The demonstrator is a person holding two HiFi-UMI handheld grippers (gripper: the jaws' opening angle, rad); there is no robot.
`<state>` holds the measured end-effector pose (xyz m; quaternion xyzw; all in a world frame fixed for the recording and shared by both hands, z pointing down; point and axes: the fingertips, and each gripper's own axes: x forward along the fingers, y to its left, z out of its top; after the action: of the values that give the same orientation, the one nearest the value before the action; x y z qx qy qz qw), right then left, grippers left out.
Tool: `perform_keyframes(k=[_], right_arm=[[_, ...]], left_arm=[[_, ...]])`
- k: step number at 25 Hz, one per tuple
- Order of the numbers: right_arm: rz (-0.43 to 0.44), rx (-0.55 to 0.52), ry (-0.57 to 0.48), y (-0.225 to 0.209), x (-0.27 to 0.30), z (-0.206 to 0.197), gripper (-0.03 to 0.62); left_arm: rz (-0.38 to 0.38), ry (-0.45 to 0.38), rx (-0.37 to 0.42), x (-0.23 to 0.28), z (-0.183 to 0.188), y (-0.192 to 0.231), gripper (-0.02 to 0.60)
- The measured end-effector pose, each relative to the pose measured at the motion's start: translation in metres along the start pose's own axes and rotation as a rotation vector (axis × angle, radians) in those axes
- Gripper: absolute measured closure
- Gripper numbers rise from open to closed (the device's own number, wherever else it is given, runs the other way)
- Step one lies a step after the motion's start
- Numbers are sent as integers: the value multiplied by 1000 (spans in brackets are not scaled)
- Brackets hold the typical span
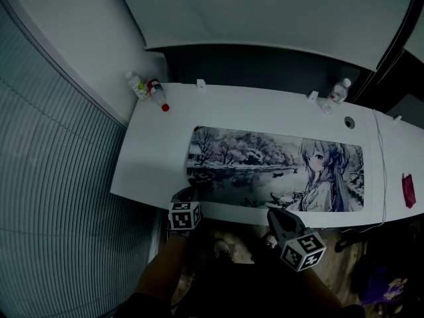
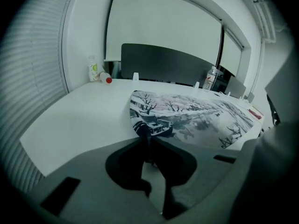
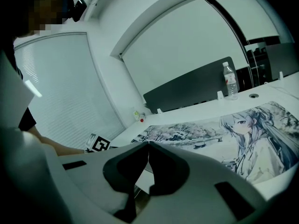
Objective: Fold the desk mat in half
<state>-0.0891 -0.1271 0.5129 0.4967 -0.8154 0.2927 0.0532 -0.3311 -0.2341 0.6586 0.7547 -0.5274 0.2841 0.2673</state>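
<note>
Pinching the desk mat's [image 1: 278, 167] near left corner, my left tool [image 2: 148, 141] is clenched on it. My right tool [image 3: 148, 143] is clenched at the mat's near edge; I cannot tell whether it grips. The mat lies flat on the tabletop [image 1: 159, 158], with a bottle [image 1: 340, 90] beyond its far right corner.

Wide bare desk [image 1: 156, 161] left of the desk mat [image 1: 278, 167], with plenty of room to sweep through. The far left corner is crowded: a pale bottle [image 1: 137, 85] and a red-capped bottle [image 1: 158, 95] lying beside it. A clear bottle [image 1: 341, 89] guards the far right. A thin cable [image 1: 381, 171] runs just beside the mat's right end, with a red object [image 1: 407, 189] beyond. A dark partition [image 1: 265, 65] walls off the back, and the strip before it is open.
</note>
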Motion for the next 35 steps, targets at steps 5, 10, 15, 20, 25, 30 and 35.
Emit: perform_keyframes(k=[5, 10, 15, 20, 25, 30, 35], right_arm=[[-34, 6, -27, 1, -5, 2, 569], [-77, 23, -51, 5, -11, 1, 569], [-129, 55, -66, 7, -19, -9, 569], [-192, 86, -91, 6, -33, -17, 569], [-246, 146, -130, 0, -54, -19, 569], [-261, 139, -143, -10, -73, -19, 569], [-257, 137, -149, -24, -97, -11, 569]], left_arm=[[-67, -38, 51, -9, 14, -17, 541], [-149, -57, 105, -13, 26, -38, 546], [-228, -55, 152, -11, 31, -58, 546], [-294, -47, 199, -7, 32, -75, 546], [-340, -28, 226, 0, 27, -94, 546], [-345, -8, 240, 8, 24, -114, 546], [-326, 7, 233, 11, 23, -136, 546]])
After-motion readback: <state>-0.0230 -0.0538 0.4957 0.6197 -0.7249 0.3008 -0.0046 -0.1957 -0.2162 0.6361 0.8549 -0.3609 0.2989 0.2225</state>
